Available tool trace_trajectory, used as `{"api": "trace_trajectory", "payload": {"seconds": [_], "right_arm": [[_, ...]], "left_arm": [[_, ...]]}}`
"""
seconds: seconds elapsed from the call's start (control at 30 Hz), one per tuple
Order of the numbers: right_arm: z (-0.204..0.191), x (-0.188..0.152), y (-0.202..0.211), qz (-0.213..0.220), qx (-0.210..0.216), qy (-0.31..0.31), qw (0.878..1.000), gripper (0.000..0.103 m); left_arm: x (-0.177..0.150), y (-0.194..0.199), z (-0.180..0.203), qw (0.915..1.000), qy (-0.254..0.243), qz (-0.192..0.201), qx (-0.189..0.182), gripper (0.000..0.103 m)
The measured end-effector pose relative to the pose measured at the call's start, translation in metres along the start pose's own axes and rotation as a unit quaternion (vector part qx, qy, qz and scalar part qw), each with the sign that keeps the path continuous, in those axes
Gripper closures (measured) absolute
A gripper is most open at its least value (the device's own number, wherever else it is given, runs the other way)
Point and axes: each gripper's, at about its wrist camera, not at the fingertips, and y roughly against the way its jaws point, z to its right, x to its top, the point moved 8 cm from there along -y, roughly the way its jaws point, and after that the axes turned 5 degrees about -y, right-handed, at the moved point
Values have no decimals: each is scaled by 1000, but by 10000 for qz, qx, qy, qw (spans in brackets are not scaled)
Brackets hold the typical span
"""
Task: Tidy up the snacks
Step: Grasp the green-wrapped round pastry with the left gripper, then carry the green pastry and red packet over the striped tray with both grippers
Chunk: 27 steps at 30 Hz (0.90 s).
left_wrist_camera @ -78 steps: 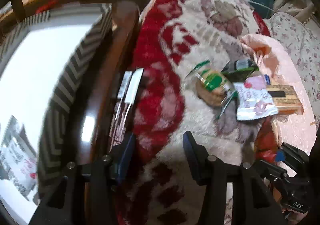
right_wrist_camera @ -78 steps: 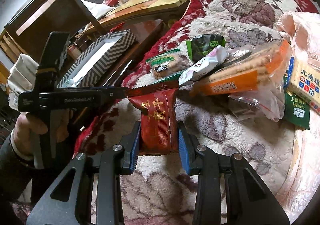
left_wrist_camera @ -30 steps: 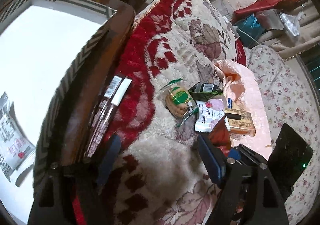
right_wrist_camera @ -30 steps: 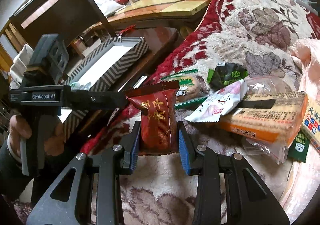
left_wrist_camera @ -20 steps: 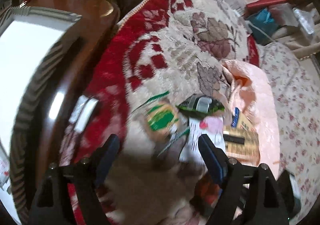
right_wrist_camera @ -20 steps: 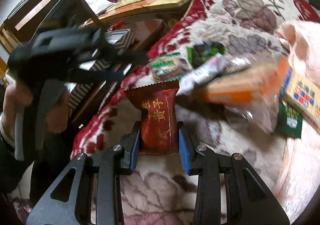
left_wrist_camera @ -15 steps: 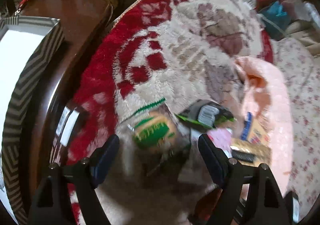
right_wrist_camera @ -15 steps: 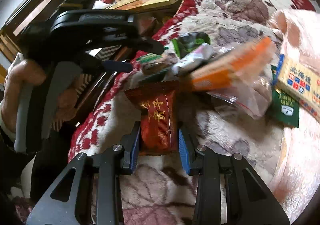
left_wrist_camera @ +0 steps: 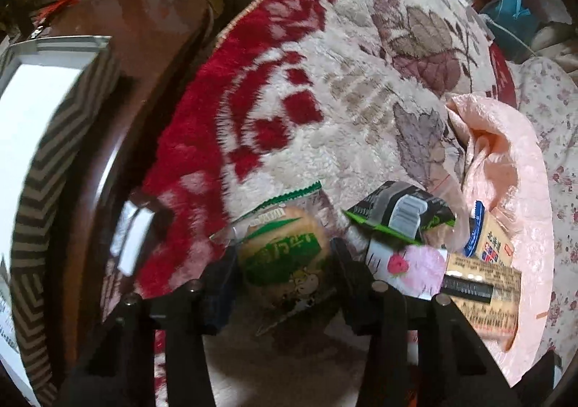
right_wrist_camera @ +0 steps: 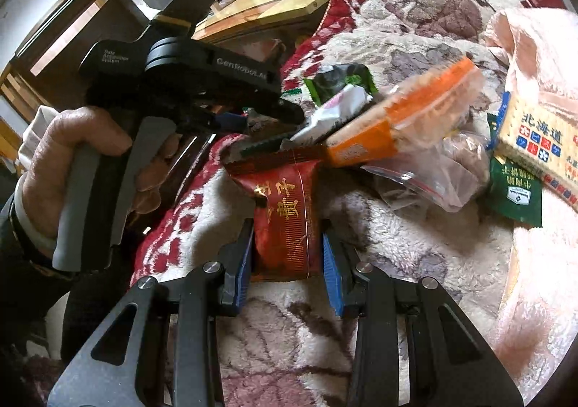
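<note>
Only the left wrist view shows the left gripper (left_wrist_camera: pixel 283 258), just closing, clamped around the round green-labelled cracker packet (left_wrist_camera: pixel 285 249) on the red-and-cream fleece blanket (left_wrist_camera: pixel 325 89); the right wrist view shows the right gripper (right_wrist_camera: pixel 287 255) clamped on the dark red foil snack packet (right_wrist_camera: pixel 285 211)

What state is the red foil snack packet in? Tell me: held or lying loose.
Held. The right gripper has its jaws shut on the red foil snack packet, blue pads pressing both sides, lifting it upright above the blanket.

Left claw (left_wrist_camera: pixel 285 258) tipped steeply down, jaws just drawn in to either side of a green-labelled round snack packet (left_wrist_camera: pixel 281 255), bare hand (right_wrist_camera: pixel 83 161) wrapped round its grey handle; right claw (right_wrist_camera: pixel 287 255) angled down, clamped on a red packet (right_wrist_camera: pixel 285 219).
</note>
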Motion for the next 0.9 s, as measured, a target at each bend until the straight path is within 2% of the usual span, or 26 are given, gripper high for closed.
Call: {"api": "trace_trajectory", "payload": {"seconds": [0.2, 0.53, 0.9], "right_arm": [[-10, 1, -1, -15, -40, 106, 9999, 69], [-31, 6, -4, -33, -110, 256, 9996, 70], [-64, 12, -11, -110, -151, 570, 9982, 70]], "left_arm": [[-13, 21, -9, 9996, -72, 255, 85, 53], [-40, 63, -21, 9956, -379, 699, 490, 52], [-59, 109, -58, 9898, -292, 1149, 796, 52]]}}
